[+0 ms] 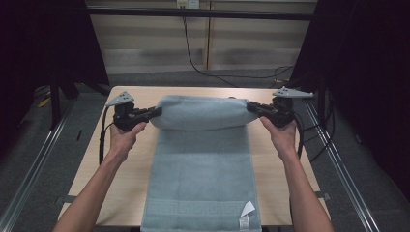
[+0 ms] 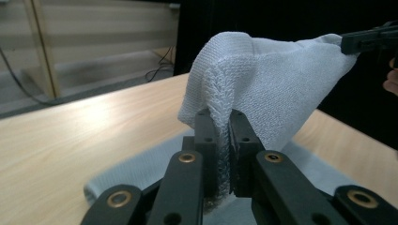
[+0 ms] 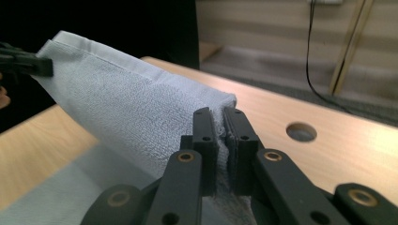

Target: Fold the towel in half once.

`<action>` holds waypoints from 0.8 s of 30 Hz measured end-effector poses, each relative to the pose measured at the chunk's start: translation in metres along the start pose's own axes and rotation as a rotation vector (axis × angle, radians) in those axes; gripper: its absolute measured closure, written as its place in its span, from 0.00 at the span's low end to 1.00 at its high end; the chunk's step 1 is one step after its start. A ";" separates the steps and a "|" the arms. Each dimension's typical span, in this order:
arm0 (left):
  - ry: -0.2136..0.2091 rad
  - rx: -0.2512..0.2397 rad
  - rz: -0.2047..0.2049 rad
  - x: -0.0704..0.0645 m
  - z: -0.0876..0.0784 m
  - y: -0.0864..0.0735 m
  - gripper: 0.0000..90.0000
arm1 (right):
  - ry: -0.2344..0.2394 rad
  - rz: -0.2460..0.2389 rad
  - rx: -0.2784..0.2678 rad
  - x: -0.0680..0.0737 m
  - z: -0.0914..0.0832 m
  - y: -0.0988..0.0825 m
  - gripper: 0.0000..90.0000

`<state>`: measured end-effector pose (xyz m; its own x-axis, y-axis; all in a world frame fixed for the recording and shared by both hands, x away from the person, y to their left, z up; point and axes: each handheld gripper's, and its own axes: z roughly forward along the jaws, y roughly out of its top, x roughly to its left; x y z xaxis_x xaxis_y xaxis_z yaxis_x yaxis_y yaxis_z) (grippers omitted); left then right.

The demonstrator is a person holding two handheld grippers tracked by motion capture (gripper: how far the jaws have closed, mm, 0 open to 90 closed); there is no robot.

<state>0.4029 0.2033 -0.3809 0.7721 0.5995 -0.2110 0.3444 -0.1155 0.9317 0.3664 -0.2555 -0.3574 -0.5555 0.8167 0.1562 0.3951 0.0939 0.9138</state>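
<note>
you are pinching the towel (image 1: 200,145) at its far corners with left gripper (image 1: 155,112) and right gripper (image 1: 252,107), holding that end above the table (image 1: 121,159).

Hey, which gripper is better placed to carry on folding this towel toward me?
Neither alone, probably: the left gripper and right gripper each pinch one far corner of the towel, lifted level, so both should pull together.

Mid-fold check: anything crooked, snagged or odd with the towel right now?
Nothing stands out. The pale blue terry towel lies straight on the light wooden table, its far end lifted evenly by the left gripper and right gripper.
</note>
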 end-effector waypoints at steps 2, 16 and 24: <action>-0.010 -0.019 0.018 -0.010 -0.010 0.007 0.94 | 0.018 -0.008 -0.029 0.007 -0.014 0.005 0.94; -0.092 -0.020 0.044 -0.061 -0.074 -0.049 0.93 | 0.140 -0.071 -0.025 0.070 -0.082 -0.043 0.94; -0.115 0.191 0.005 -0.067 -0.068 -0.128 0.90 | 0.200 0.029 0.150 0.075 -0.071 -0.138 0.93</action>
<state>0.2706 0.2316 -0.4662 0.8264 0.5051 -0.2489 0.4268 -0.2733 0.8621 0.2183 -0.2479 -0.4447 -0.6704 0.6924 0.2666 0.5088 0.1676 0.8444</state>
